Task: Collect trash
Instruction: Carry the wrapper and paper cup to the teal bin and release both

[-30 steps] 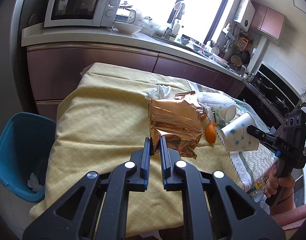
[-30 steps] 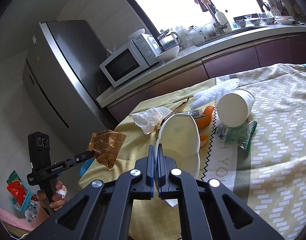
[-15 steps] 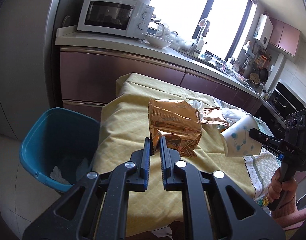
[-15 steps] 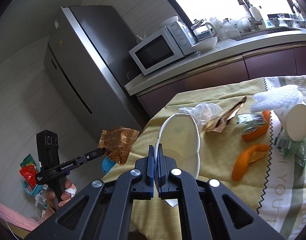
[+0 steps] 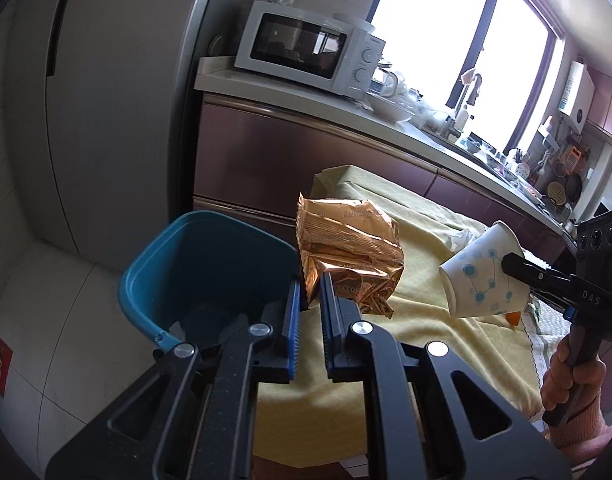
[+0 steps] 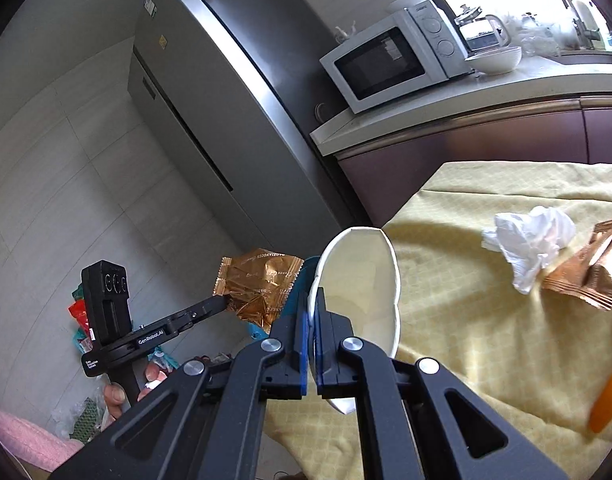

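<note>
A: We log the left gripper (image 5: pixel 309 300) with its fingers (image 5: pixel 292 320) nearly closed, pinching a corner of the copper foil wrapper (image 5: pixel 347 256). A second ago the wrapper hung over the yellow-clothed table (image 5: pixel 425 340); now it hangs at the table's end, just beside the blue bin (image 5: pixel 210 264).

B: Agreed. We see the bin far larger in the left wrist view than before, with some white scrap at its bottom. The right gripper (image 6: pixel 313 320) has its fingers (image 6: pixel 304 340) fully shut on the rim of the paper cup (image 6: pixel 357 284), held off the table as before but carried toward the bin too.

A: Left on the table: a crumpled tissue (image 6: pixel 529 240), another wrapper (image 6: pixel 585 276), orange peel (image 6: pixel 609 396).
</note>
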A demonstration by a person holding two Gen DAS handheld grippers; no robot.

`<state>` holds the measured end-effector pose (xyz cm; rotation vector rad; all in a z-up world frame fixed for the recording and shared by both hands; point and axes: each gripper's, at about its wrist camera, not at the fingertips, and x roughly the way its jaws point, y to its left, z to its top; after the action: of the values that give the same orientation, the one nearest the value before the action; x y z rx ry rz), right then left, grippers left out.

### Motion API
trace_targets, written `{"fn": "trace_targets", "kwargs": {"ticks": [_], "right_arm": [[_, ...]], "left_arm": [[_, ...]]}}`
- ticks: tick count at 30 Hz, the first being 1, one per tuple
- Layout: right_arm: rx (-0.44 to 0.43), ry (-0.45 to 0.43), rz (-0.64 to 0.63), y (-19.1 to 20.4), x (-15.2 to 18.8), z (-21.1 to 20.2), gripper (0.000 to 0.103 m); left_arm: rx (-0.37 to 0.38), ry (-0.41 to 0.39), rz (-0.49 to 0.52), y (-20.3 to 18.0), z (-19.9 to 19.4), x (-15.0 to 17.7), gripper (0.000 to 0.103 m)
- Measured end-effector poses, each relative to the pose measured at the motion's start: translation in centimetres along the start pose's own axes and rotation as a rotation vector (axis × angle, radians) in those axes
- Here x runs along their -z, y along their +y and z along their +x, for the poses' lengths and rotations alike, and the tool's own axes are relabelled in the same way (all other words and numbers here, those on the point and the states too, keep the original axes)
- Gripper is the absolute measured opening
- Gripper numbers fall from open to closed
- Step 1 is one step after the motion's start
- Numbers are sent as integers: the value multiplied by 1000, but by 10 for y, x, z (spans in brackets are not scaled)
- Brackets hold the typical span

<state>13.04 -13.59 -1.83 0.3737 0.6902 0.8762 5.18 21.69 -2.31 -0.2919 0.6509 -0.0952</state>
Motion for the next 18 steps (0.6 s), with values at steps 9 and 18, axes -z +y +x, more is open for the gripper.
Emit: {"fn": "trace_targets", "kwargs": {"ticks": [9, 18], "right_arm": [[-68, 80, -41, 22, -16, 52, 2], [-87, 149, -61, 36, -25, 98, 2]], "left_arm": [[-99, 6, -57, 42, 1, 4, 10], [-178, 43, -91, 71, 19, 7, 10]]}}
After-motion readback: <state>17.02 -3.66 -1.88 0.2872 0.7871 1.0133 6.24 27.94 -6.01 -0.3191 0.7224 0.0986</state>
